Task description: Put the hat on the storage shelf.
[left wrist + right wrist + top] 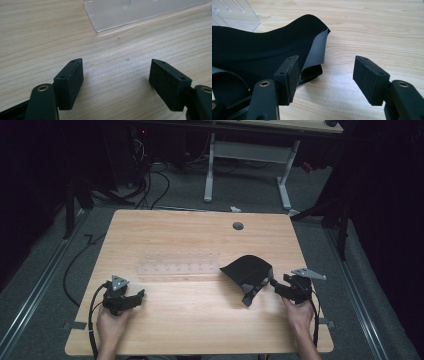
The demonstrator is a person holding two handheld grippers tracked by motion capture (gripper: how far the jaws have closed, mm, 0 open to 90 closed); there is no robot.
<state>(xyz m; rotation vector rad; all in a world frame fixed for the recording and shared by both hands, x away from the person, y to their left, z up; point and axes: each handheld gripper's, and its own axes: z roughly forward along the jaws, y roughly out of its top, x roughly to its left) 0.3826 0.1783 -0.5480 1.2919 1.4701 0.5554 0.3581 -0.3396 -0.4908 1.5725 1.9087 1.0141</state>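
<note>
At the lower right of the high view, the right gripper (276, 285) has its jaws spread, nothing between them, just beside the black cloth (248, 272) on the table (200, 320). At lower left, the left gripper (136, 296) is spread too, near the clear acrylic rack (177, 261). No readable writing anywhere.

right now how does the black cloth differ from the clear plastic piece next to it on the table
The black cloth is dark and opaque; the clear plastic piece is see-through, with the wood grain showing through it. The cloth is soft and humped up in folds, while the plastic piece looks rigid, with straight edges and a row of small holes. The cloth lies just off the right gripper, which is open; the plastic piece sits farther from the left gripper. Both rest on the wooden table.
</note>
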